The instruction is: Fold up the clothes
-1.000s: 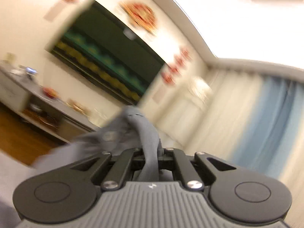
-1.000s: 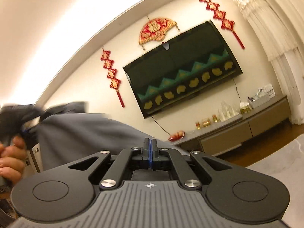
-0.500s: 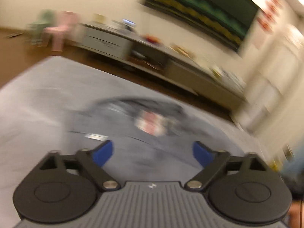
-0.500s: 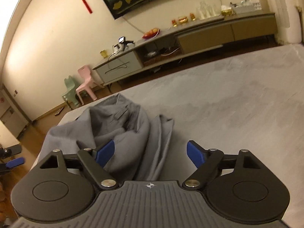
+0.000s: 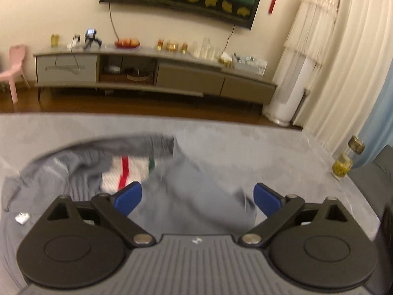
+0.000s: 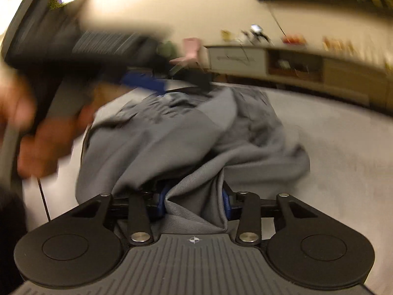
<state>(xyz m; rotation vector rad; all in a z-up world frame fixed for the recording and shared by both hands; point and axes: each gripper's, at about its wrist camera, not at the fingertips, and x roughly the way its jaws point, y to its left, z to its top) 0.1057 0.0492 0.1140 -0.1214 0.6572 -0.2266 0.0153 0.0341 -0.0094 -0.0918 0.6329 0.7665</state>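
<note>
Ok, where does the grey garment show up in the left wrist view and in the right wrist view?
Left wrist: grey garment lies crumpled at lower centre, past the open left gripper.
Right wrist: it fills the centre, a fold bunched in the right gripper.
Shared landmark: the TV cabinet.

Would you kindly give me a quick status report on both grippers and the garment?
Left gripper open, hovering over grey garment. Right gripper closing on a bunched fold, not fully shut. Garment crumpled on grey surface, unfolded. Nothing obstructing.
</note>
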